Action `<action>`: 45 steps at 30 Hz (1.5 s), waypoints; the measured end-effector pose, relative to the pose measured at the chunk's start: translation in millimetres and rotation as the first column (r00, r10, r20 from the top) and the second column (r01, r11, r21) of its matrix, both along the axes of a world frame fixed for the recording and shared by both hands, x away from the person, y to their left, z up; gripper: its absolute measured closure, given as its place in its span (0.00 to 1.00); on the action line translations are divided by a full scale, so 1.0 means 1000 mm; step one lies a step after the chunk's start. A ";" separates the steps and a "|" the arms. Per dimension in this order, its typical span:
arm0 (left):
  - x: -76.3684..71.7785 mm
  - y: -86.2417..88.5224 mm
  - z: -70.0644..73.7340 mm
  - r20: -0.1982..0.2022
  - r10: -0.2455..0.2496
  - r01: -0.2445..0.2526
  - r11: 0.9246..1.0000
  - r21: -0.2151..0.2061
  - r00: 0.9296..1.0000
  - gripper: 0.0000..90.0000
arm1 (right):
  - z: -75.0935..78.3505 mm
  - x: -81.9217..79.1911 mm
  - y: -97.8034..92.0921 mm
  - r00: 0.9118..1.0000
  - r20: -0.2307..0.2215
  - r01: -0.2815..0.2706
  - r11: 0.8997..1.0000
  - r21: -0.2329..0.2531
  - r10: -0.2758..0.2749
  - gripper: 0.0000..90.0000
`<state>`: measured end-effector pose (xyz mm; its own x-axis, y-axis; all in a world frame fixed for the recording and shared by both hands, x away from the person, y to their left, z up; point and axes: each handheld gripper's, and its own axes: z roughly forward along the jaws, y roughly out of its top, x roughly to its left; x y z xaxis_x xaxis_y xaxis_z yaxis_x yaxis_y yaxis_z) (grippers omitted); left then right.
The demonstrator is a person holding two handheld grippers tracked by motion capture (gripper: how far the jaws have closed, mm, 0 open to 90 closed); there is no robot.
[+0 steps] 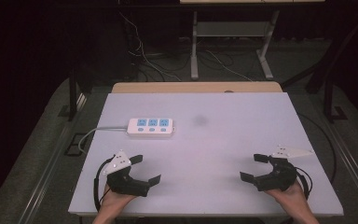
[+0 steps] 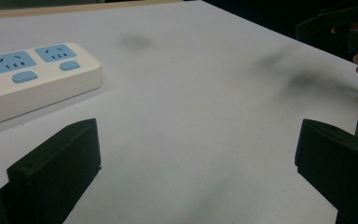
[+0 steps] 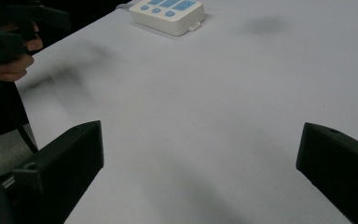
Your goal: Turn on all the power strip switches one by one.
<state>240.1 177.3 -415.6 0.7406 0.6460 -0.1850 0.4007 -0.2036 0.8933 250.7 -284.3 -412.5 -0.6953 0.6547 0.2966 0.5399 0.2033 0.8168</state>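
A white power strip (image 1: 150,127) with blue sockets and blue switches lies flat on the left half of the white table (image 1: 223,140), its cord running off to the left. My left gripper (image 1: 145,169) is held near the front left edge, open, with nothing between its jaws. My right gripper (image 1: 255,167) is held near the front right edge, also open and holding nothing. In the left gripper view the power strip (image 2: 32,77) sits ahead to the left. The right gripper view has the power strip (image 3: 168,14) far ahead.
A faint grey smudge (image 1: 200,121) marks the table right of the strip. A wooden edge (image 1: 196,87) runs along the table's far side. Behind it stand a desk frame (image 1: 195,46) and loose cables (image 1: 142,56) on the floor.
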 end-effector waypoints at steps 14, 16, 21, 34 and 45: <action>0.000 0.001 0.001 -0.012 -0.008 0.008 1.000 -0.011 1.000 0.00 | -0.002 -0.001 -0.001 1.000 -0.022 -0.007 1.000 0.013 0.007 0.01; 0.000 0.002 0.001 -0.011 -0.009 0.009 1.000 -0.011 1.000 0.00 | -0.002 -0.002 -0.001 1.000 -0.024 -0.007 1.000 0.012 0.008 0.01; 0.000 0.003 0.002 -0.012 -0.007 0.007 1.000 -0.013 1.000 0.00 | -0.002 -0.002 -0.001 0.999 -0.028 -0.016 1.000 0.009 0.017 0.01; 0.002 0.005 0.011 -0.018 -0.006 0.006 1.000 -0.018 1.000 0.00 | 0.002 -0.002 -0.008 0.999 -0.039 -0.010 1.000 0.011 0.011 0.01; 0.011 0.006 0.019 -0.049 -0.031 0.031 0.999 0.008 0.998 0.00 | 0.002 -0.003 -0.010 0.999 -0.041 -0.006 1.000 0.013 0.007 0.01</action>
